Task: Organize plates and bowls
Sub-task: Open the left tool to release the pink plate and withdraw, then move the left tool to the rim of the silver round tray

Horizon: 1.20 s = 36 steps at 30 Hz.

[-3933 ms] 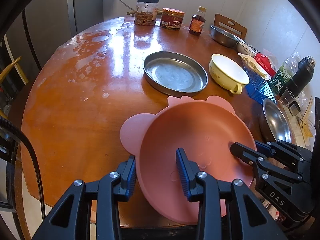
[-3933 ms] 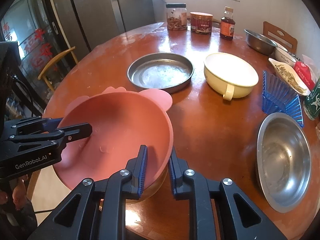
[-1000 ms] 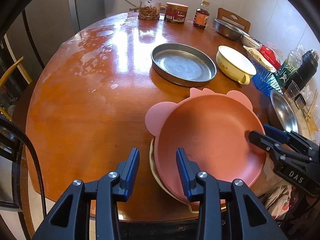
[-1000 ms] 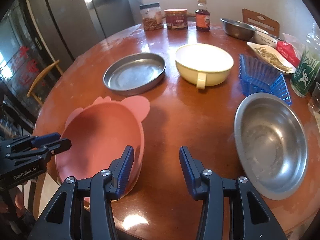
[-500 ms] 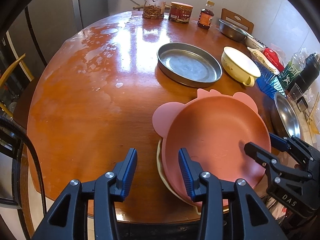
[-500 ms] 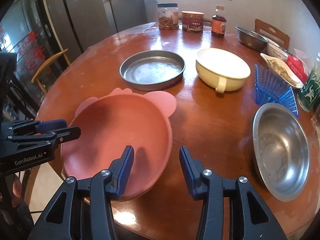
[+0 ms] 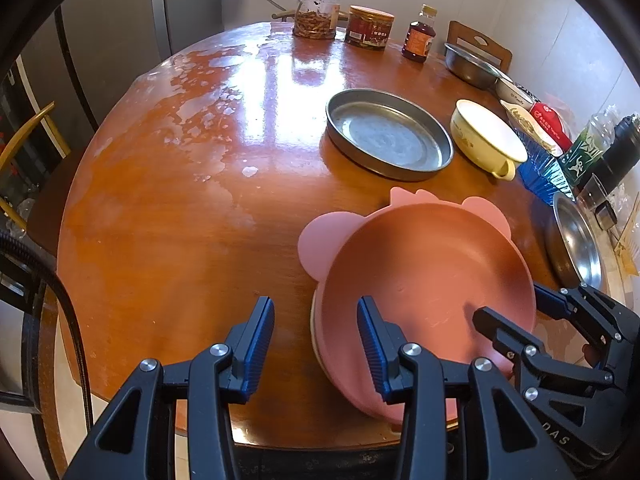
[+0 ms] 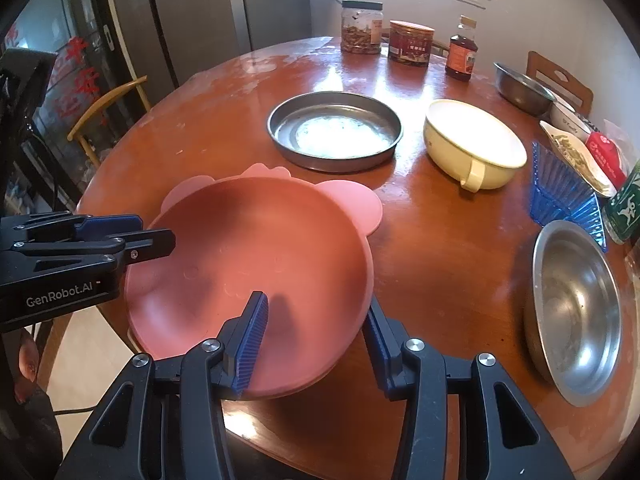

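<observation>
A pink bowl with ears sits at the near edge of the round wooden table, stacked on a pale dish whose rim just shows beneath it. My left gripper is open, straddling the bowl's near left rim. My right gripper is open, straddling the bowl's near right rim, one finger inside the bowl. A round metal pan, a cream bowl with a handle and a steel bowl stand further on.
Two jars and a sauce bottle stand at the table's far edge. Another steel bowl, a blue plastic dish, snack packets and bottles crowd the right side. A chair stands at the left.
Both grippers have let go of the pink bowl, which now rests on the pale dish. The right gripper drew back right, then came back over the bowl's rim.
</observation>
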Each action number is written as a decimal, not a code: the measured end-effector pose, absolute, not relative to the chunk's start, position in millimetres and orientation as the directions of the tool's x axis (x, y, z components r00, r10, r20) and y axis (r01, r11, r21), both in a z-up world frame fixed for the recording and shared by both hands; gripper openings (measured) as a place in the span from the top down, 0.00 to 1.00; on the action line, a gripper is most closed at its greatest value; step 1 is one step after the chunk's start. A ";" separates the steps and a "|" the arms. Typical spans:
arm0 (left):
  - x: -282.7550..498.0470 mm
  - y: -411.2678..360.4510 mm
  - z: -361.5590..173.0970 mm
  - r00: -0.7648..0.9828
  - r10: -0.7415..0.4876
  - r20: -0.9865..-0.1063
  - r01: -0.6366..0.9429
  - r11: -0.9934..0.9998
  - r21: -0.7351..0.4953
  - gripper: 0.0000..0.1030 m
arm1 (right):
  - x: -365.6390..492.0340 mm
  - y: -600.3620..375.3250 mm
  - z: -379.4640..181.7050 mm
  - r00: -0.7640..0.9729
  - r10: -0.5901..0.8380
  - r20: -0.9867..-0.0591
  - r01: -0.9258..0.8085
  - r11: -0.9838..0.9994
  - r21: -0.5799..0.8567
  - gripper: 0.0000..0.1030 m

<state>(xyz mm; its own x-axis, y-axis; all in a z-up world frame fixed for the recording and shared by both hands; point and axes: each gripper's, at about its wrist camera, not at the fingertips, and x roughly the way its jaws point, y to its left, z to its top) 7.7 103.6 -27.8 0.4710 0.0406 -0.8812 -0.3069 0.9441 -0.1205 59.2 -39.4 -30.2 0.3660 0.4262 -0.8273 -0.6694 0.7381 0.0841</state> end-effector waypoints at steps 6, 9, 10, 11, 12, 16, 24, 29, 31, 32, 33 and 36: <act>8.5 106.7 -23.9 0.480 0.043 -0.876 -0.306 0.944 -0.122 0.58 | 60.3 -33.7 -30.8 0.354 0.431 -0.830 -0.672 0.734 0.094 0.52; 9.4 107.4 -21.1 0.485 0.043 -0.873 -0.304 0.945 -0.122 0.58 | 62.8 -32.9 -31.0 0.347 0.435 -0.831 -0.669 0.736 0.106 0.52; 9.8 107.6 -20.1 0.487 0.043 -0.872 -0.302 0.945 -0.122 0.58 | 63.7 -32.1 -30.8 0.343 0.437 -0.832 -0.668 0.736 0.111 0.52; 10.3 107.7 -18.9 0.489 0.043 -0.871 -0.300 0.946 -0.122 0.58 | 64.3 -31.8 -30.4 0.341 0.436 -0.833 -0.667 0.737 0.113 0.52; 10.7 107.6 -17.3 0.492 0.043 -0.870 -0.299 0.947 -0.121 0.58 | 64.4 -31.4 -29.7 0.342 0.436 -0.833 -0.665 0.738 0.114 0.52; 13.8 108.2 -12.7 0.499 0.044 -0.865 -0.294 0.948 -0.122 0.58 | 67.6 -32.2 -25.6 0.366 0.421 -0.830 -0.650 0.754 0.095 0.46; 22.3 104.2 -6.3 0.511 0.042 -0.858 -0.277 0.953 -0.119 0.58 | 76.0 -42.4 -17.3 0.396 0.413 -0.820 -0.619 0.780 0.094 0.44; 28.8 100.9 -1.0 0.518 0.047 -0.854 -0.268 0.957 -0.109 0.58 | 83.5 -46.2 -8.3 0.420 0.414 -0.808 -0.606 0.790 0.090 0.43; 31.6 100.3 1.8 0.523 0.051 -0.851 -0.265 0.959 -0.106 0.58 | 86.0 -48.4 -4.5 0.431 0.415 -0.801 -0.599 0.796 0.090 0.43; 32.9 100.0 3.2 0.525 0.052 -0.849 -0.262 0.959 -0.103 0.58 | 87.0 -49.0 -3.0 0.434 0.417 -0.798 -0.598 0.796 0.091 0.43; 35.0 99.9 4.8 0.526 0.055 -0.849 -0.261 0.960 -0.100 0.58 | 88.6 -49.9 -1.0 0.440 0.417 -0.795 -0.594 0.799 0.091 0.43; 39.2 100.8 8.1 0.530 0.059 -0.846 -0.259 0.961 -0.095 0.58 | 94.7 -51.8 5.3 0.453 0.419 -0.787 -0.583 0.807 0.094 0.43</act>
